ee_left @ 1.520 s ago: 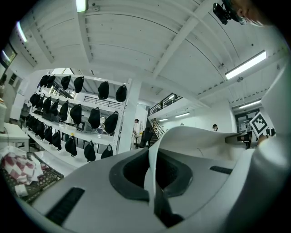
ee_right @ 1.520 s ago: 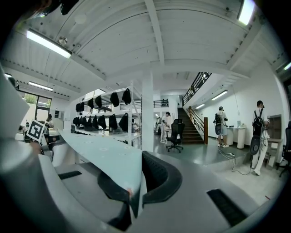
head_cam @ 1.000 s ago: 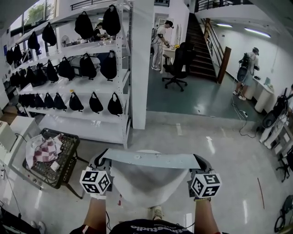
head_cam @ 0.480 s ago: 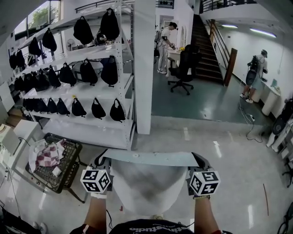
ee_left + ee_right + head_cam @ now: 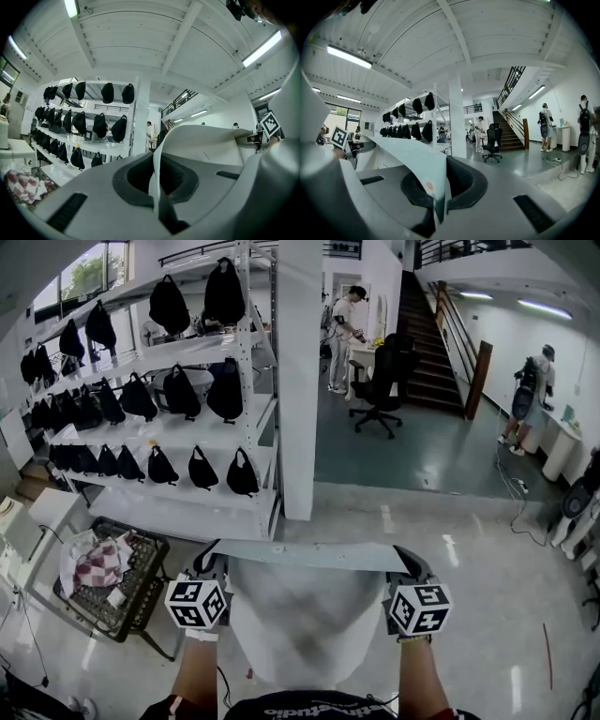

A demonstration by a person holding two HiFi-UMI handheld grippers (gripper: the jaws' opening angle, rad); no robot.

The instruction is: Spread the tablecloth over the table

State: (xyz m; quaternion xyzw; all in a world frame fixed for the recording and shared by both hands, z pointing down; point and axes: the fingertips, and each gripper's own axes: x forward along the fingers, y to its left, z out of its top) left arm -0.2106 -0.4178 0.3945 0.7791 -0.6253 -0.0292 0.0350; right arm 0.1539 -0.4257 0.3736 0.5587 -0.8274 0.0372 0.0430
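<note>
A pale grey-white tablecloth [image 5: 300,615] hangs in front of me, its top edge [image 5: 305,555] stretched level between both grippers. My left gripper [image 5: 214,561] is shut on the cloth's left corner; in the left gripper view the tablecloth [image 5: 197,140] runs from between the left gripper's [image 5: 157,187] jaws off to the right. My right gripper [image 5: 403,562] is shut on the right corner; in the right gripper view the tablecloth [image 5: 412,152] spreads leftward out of the right gripper's [image 5: 440,197] jaws. No table for the cloth shows in any view.
White shelving [image 5: 178,442] with several black bags stands ahead on the left beside a white pillar [image 5: 298,381]. A black crate [image 5: 117,573] holding a red-checked cloth [image 5: 98,563] sits at lower left. Farther off are an office chair [image 5: 386,376], stairs [image 5: 441,352] and people standing [image 5: 530,395].
Both grippers, with the cloth stretched between them, have moved forward across the floor; shelving and pillar appear a little nearer and the cloth's top edge sits slightly lower in view.
</note>
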